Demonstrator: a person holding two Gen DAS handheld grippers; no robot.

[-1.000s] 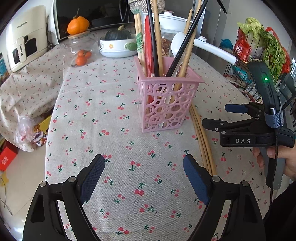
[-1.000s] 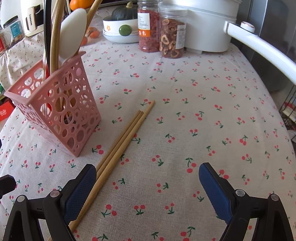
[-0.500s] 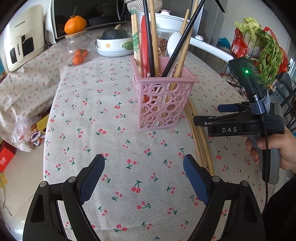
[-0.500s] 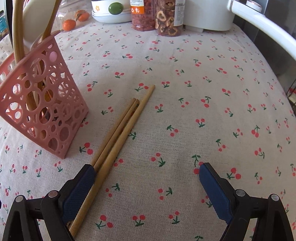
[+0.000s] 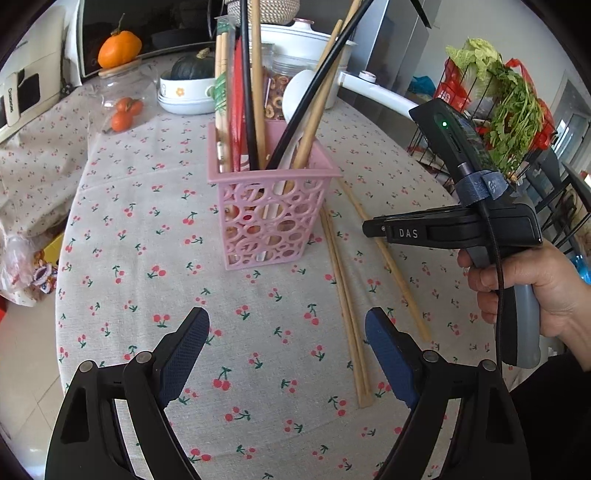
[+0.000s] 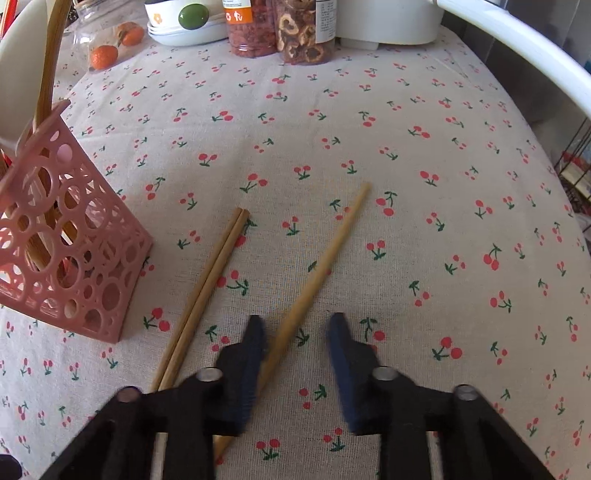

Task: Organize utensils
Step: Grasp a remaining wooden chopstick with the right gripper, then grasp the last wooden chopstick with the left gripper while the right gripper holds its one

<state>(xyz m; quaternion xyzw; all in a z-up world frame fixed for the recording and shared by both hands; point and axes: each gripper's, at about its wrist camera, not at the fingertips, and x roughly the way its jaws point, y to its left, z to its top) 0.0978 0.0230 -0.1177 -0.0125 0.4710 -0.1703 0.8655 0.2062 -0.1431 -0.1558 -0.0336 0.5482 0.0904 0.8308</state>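
A pink perforated holder point(image 5: 269, 221) stands mid-table, filled with chopsticks, a black utensil and a white spoon. To its right lie a pair of wooden chopsticks point(image 6: 214, 273) and, splayed away from them, a single chopstick point(image 6: 325, 258). My right gripper point(image 6: 296, 319) points steeply down over the single chopstick's near part, and its jaws are closing. The stick runs between them against the left pad point(image 6: 255, 354), while the right pad stands apart from it. My left gripper point(image 5: 286, 317) hovers open and empty over the cloth in front of the holder. A hand holds the right gripper point(image 5: 369, 227).
Two food jars point(image 6: 280, 29), a white bowl point(image 6: 184, 18) and a white pot point(image 6: 388, 18) line the far side. Tangerines point(image 6: 105, 55) sit at the far left. A wire rack with greens point(image 5: 498, 110) stands off the table's right edge.
The right jaws have swung in from wide apart to a narrow gap. One chopstick has parted from the other two and now angles right. The left gripper stays open.
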